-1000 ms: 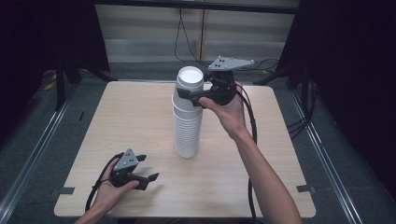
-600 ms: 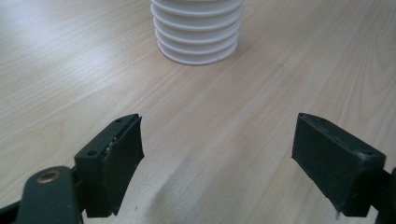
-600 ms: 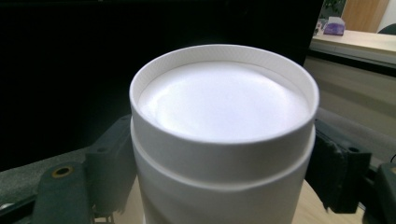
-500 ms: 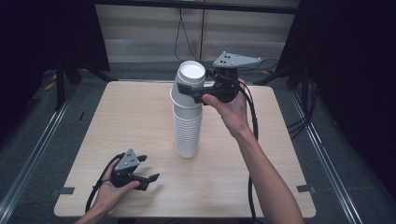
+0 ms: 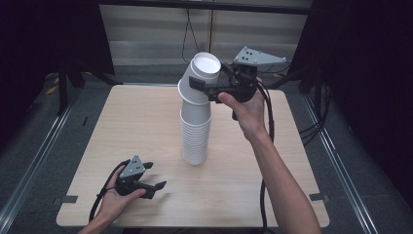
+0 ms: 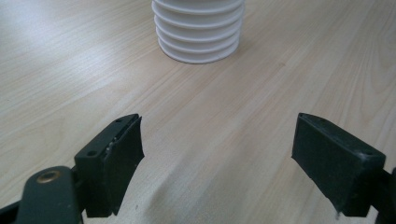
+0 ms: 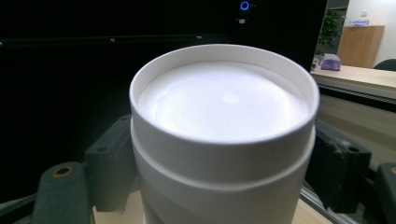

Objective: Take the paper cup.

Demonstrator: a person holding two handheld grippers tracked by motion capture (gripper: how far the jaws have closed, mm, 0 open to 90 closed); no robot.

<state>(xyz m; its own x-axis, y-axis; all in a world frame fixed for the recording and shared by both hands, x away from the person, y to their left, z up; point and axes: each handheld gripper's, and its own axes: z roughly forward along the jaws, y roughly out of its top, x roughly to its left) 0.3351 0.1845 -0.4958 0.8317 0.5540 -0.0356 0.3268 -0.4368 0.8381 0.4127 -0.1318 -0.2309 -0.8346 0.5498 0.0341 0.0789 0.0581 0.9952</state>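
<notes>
Bare table (image 5: 272,161) — cup stack (image 5: 196,134) mid-table

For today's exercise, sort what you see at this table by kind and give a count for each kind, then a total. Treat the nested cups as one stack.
Stacks of white cups: 1, the cup stack, upside down on the table
Cups tilted off its top: 1, the top cup
Hand-held grippers: 2, the left gripper and the right gripper
Total: 4
</notes>
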